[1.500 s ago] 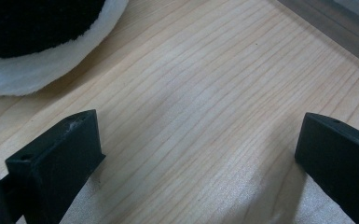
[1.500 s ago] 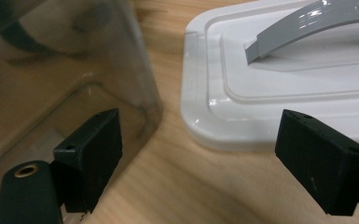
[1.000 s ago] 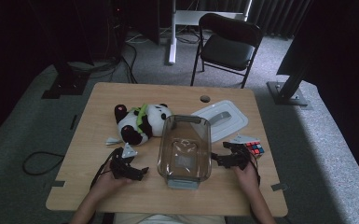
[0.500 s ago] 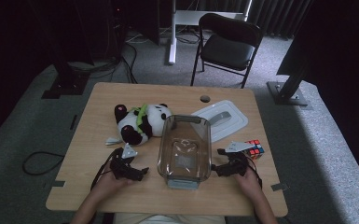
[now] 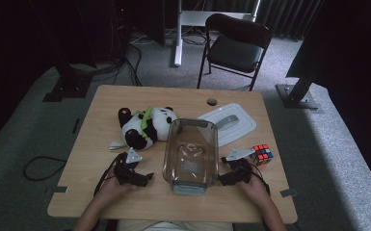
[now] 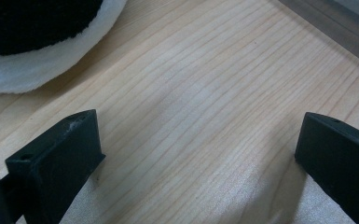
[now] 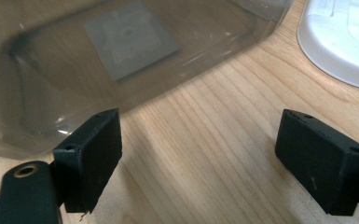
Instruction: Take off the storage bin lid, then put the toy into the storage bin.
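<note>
1. Box (image 5: 191, 153), clear and open-topped, stands near the front edge of the table (image 5: 101, 108), between the two grippers.
2. Right gripper (image 5: 227, 178) rests on the table just right of the box's near corner; its jaws are spread wide with nothing between them. In the right gripper view the box wall (image 7: 121, 51) lies just past the left jaw, not touching it as far as I can tell.
3. Compared with a second ago, the right gripper sits lower and nearer the person, having dropped from the middle of the box's right side to its near corner.
4. Left gripper (image 5: 144, 179) lies well left of the box, jaws also wide apart and empty; it has not moved over that second.
5. Panda (image 5: 147, 126) lies just left of the box's far end; its white edge (image 6: 37, 70) shows above the left jaws.
6. Lid (image 5: 227, 123) lies just beyond the box's right far corner, and a cube (image 5: 262, 154) sits to the right of the box, behind the right gripper.
7. Judging by this, nothing is grasped yet: the box is empty, the lid off, and both grippers look parked before a reach.
</note>
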`<state>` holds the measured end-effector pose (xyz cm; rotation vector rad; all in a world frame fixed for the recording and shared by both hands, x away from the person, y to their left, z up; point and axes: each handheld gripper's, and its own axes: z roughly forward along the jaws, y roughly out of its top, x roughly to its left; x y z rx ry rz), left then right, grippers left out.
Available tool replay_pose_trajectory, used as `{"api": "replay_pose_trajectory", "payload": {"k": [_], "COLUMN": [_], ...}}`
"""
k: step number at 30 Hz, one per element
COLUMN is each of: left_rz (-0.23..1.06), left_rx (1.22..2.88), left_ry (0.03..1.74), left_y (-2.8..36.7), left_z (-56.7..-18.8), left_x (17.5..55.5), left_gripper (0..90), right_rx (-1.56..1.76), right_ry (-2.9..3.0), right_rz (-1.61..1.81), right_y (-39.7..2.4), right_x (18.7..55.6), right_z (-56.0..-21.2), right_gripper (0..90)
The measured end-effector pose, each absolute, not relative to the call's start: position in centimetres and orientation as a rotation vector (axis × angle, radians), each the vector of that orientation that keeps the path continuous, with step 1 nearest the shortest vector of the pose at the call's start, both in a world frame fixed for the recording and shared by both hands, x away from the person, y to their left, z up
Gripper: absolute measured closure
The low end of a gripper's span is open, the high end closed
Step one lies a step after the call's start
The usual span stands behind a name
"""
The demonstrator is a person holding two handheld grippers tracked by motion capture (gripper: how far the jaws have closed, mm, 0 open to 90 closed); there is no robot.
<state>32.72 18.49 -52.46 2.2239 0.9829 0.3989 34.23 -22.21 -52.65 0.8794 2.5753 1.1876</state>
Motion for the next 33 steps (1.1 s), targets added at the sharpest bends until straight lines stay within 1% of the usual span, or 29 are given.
{"api": "replay_pose_trajectory", "payload": {"k": [5,26,33], "left_rz": [0.399,0.398,0.389], "left_rx": [2.224,2.224,2.235], "left_ry": [0.983,0.979,0.951], "left_y": [18.49,18.53,18.62], "left_z": [-52.46,-52.46,-52.46], "left_x": [32.7,32.64,32.62], "left_gripper": [1.0,1.0,1.0], "right_rx": [0.871,0.895,0.895], "right_ry": [2.529,2.516,2.516], "right_rz": [1.086,1.077,1.077], "right_y": [-21.55,-21.42,-21.42], "right_x": [33.52,33.52,33.52], "right_z": [-52.73,-52.74,-52.74], "right_gripper": [13.7,12.4,12.4]}}
